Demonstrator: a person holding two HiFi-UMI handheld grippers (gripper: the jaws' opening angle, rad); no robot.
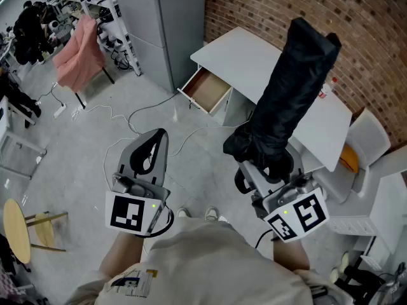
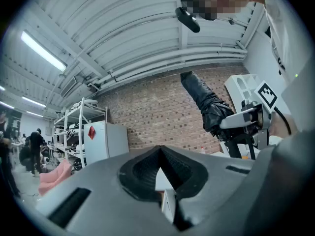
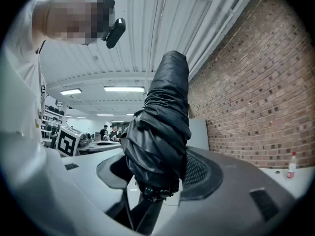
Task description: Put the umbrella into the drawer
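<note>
— Tongs first: how do they stand on your screens?

— On my feed the right gripper (image 3: 157,168) is clenched on the lower end of the folded black umbrella (image 1: 292,94). The umbrella rises out of the jaws and leans toward the brick wall (image 1: 362,30). The left gripper (image 2: 158,151) has its pads pressed together with nothing between them. It is held beside the other one, well apart from the umbrella.

— And the room?

— I'm looking down on a pale grey floor (image 1: 76,157). A white desk (image 1: 251,56) stands against the brick, and its drawer (image 1: 206,89) is pulled open, wooden inside, well ahead of both grippers. A tall grey cabinet (image 1: 165,24) stands just left of the desk.

— Anything between you and the drawer?

— White cables (image 1: 137,116) trail over the floor in front of it. From the head view the umbrella covers the middle of the desk. A small bottle (image 3: 293,165) stands on the desktop near the wall, and a white chair (image 1: 369,135) sits at the desk's right end. Far left I can see a chair draped in pink cloth (image 1: 79,46), and a round wooden stool (image 1: 16,230) at the near left edge.
</note>
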